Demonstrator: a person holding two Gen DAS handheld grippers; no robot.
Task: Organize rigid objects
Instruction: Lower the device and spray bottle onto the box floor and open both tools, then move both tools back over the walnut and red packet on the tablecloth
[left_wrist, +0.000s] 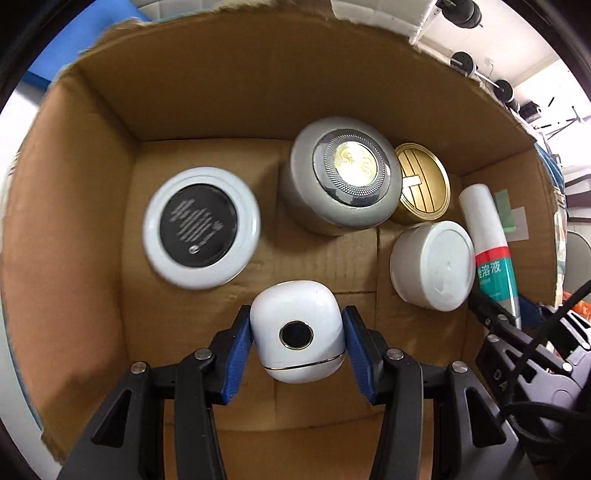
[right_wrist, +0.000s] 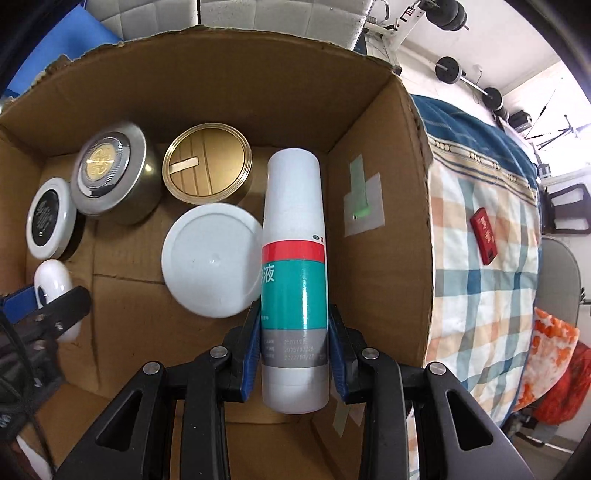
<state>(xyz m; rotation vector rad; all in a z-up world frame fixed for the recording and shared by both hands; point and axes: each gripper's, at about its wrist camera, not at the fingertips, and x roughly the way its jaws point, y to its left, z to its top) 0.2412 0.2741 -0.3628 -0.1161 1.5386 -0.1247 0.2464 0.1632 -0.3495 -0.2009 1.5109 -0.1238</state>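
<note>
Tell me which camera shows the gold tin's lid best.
The right wrist view: the gold tin shows its whole slotted lid, unobstructed. In the left wrist view the gold tin is partly hidden behind the grey tin.

A white wall (right_wrist: 491, 44) forms the far right background. Dumbbells (right_wrist: 448, 69) on a white rack stand against it. A bed covered with a checked blue, orange and white blanket (right_wrist: 487, 280) occupies the right side. A small red box (right_wrist: 487, 240) lies on the blanket. An orange patterned cloth (right_wrist: 557, 365) hangs at the near right. A blue mat (right_wrist: 70, 40) lies far left.
</note>
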